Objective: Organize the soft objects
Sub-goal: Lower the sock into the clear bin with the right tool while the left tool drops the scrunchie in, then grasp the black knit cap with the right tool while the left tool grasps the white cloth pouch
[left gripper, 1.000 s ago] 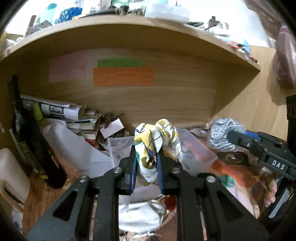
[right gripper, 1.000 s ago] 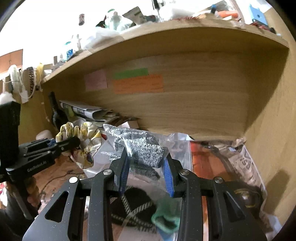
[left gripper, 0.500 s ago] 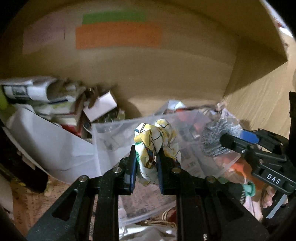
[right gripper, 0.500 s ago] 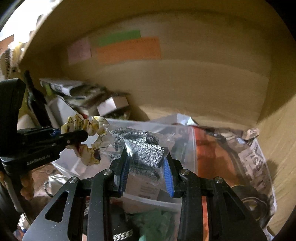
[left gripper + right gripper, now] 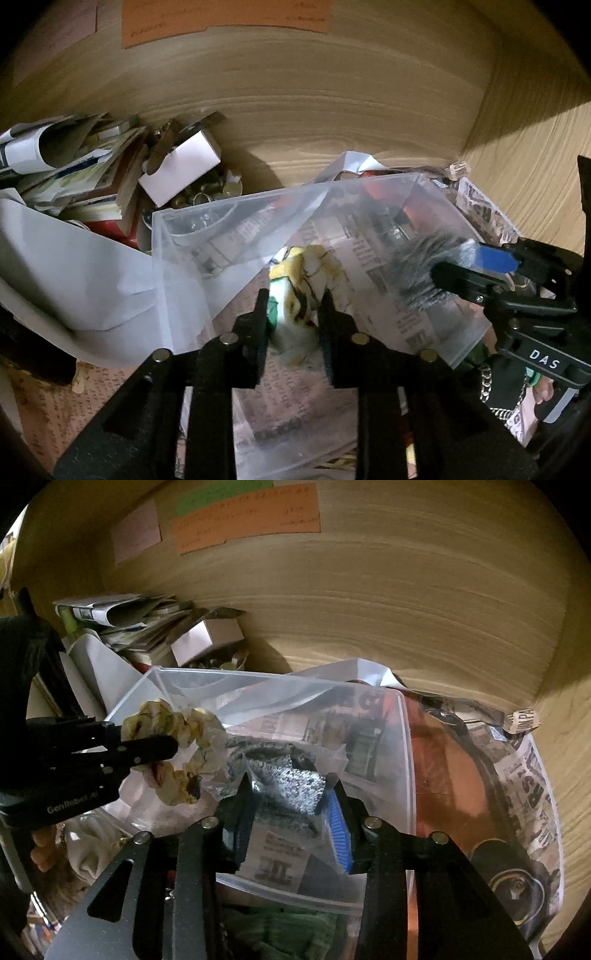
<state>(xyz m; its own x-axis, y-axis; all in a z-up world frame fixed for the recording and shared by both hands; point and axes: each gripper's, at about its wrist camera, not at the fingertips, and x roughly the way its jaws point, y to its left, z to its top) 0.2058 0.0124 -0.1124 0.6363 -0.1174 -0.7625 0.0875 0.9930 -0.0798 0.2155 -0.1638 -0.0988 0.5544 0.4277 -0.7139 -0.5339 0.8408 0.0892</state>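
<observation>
My left gripper (image 5: 293, 299) is shut on a yellow patterned scrunchie (image 5: 306, 273) and holds it over the open clear plastic box (image 5: 162, 236). It also shows in the right wrist view (image 5: 162, 746), with the scrunchie (image 5: 177, 731) at the box's left rim. My right gripper (image 5: 288, 782) is shut on a grey sparkly cloth in a clear wrapper (image 5: 291, 781), over the same box (image 5: 402, 760). In the left wrist view the right gripper (image 5: 454, 266) holds the grey cloth (image 5: 421, 266) at the box's right side.
The box sits in a wooden shelf bay lined with newspaper (image 5: 532, 797). A pile of papers and a small white carton (image 5: 181, 170) lie at the back left. A white sheet (image 5: 92, 280) lies left of the box. Green fabric (image 5: 280, 934) lies below the box's front.
Both grippers have moved forward and down into the shelf bay, bringing the scrunchie and the grey cloth over the clear box. The upper shelf has left the view.
</observation>
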